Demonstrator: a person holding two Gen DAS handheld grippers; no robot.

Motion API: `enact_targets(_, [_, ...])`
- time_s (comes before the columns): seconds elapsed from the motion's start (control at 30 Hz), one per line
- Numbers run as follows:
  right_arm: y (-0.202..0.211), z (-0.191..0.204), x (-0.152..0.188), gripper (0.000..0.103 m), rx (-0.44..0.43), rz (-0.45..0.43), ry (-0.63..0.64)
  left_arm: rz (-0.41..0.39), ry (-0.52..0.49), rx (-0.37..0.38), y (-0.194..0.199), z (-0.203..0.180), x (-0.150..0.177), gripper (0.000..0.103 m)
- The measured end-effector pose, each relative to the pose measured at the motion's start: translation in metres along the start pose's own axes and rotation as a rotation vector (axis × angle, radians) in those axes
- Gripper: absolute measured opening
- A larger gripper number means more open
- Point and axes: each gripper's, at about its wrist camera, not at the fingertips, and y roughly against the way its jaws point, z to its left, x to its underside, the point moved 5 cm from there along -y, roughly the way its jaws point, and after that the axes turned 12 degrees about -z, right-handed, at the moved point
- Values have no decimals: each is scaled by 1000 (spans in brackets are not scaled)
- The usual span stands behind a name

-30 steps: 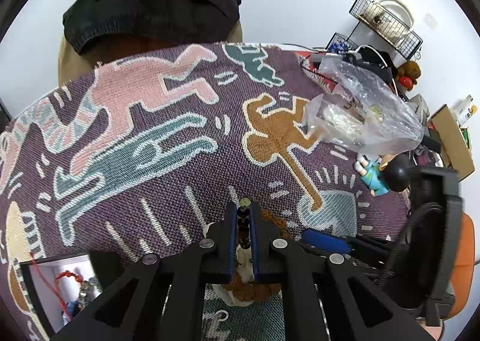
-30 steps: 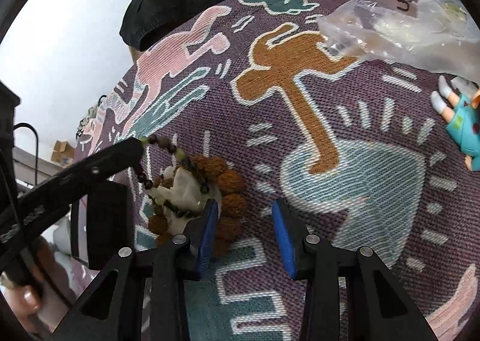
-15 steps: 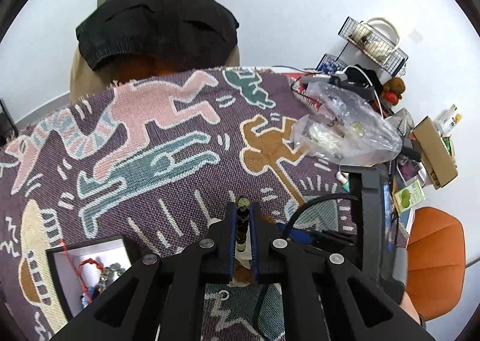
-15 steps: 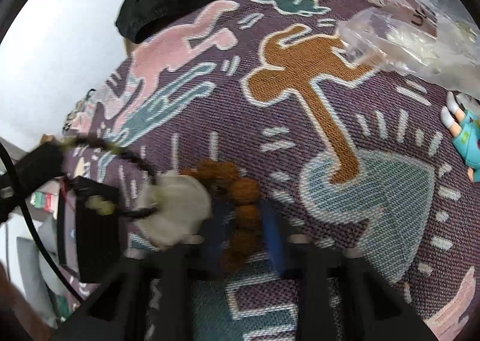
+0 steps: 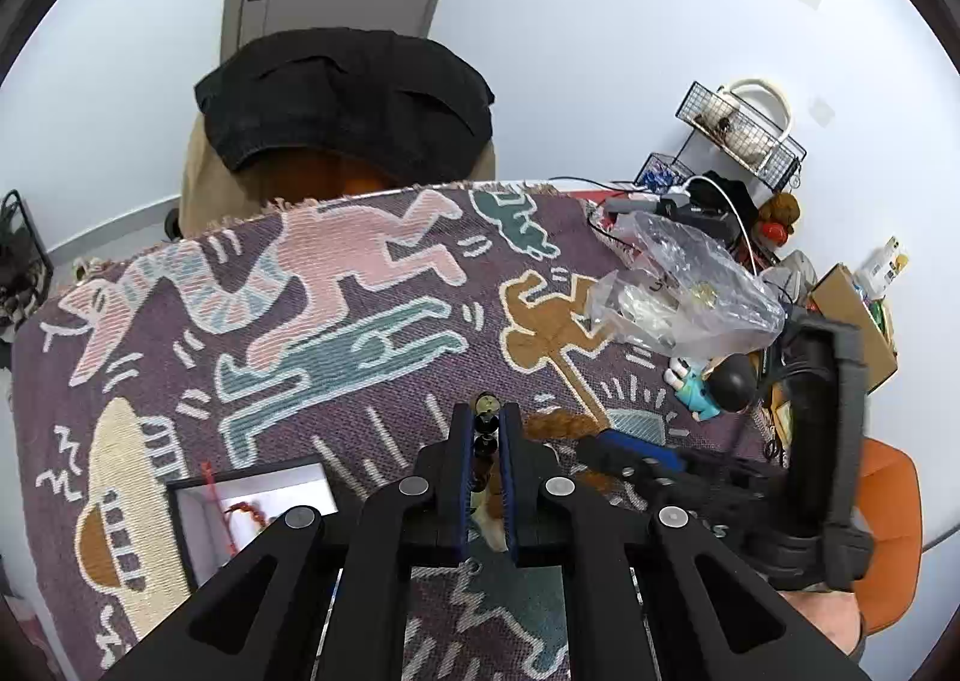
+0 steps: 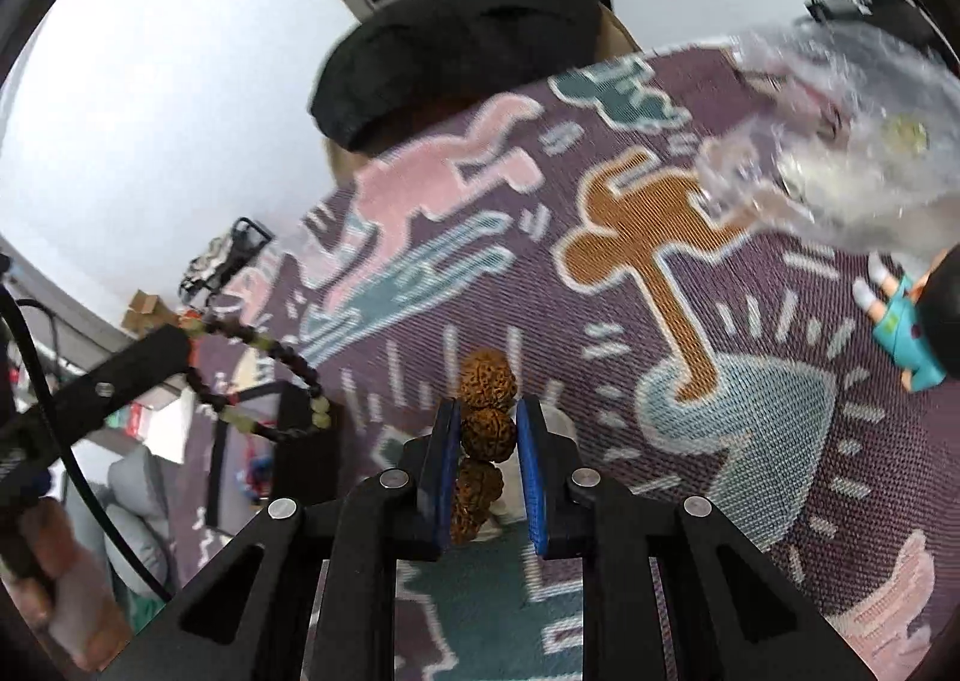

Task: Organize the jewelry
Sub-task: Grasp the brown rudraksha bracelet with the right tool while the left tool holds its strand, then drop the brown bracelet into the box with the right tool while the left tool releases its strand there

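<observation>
My left gripper [image 5: 486,423] is shut on a dark beaded bracelet [image 5: 485,429] with pale green beads. In the right wrist view that bracelet [image 6: 270,375] hangs as a loop from the raised left gripper at the left. My right gripper [image 6: 487,429] is shut on a brown rough-bead bracelet [image 6: 486,393] and holds it above the patterned cloth [image 6: 720,357]. The brown beads also show in the left wrist view [image 5: 558,424]. An open jewelry box [image 5: 252,507] with a white lining and red-corded pieces lies at the lower left.
A clear plastic bag [image 5: 678,291] lies at the right of the cloth, with a small blue-clad figurine [image 5: 702,387] beside it. A chair with a black garment [image 5: 348,99] stands behind the table. Clutter and a cardboard box [image 5: 852,315] crowd the far right.
Both grippers have lifted away from the cloth. The right gripper has closed on the brown bead bracelet and raised it. The left gripper has carried the dark bracelet up and leftwards.
</observation>
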Motion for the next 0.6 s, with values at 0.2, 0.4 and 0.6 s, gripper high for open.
enact_targets(0.2, [24, 23, -7, 20, -24, -50, 35, -24, 12, -25, 20, 15, 3, 8])
enact_targets(0.4, [43, 41, -12, 20, -38, -95, 60, -45, 42, -50, 39, 37, 8, 8])
enact_targets(0.6, [52, 66, -15, 20, -62, -112, 87, -40, 74, -75, 47, 59, 23, 8])
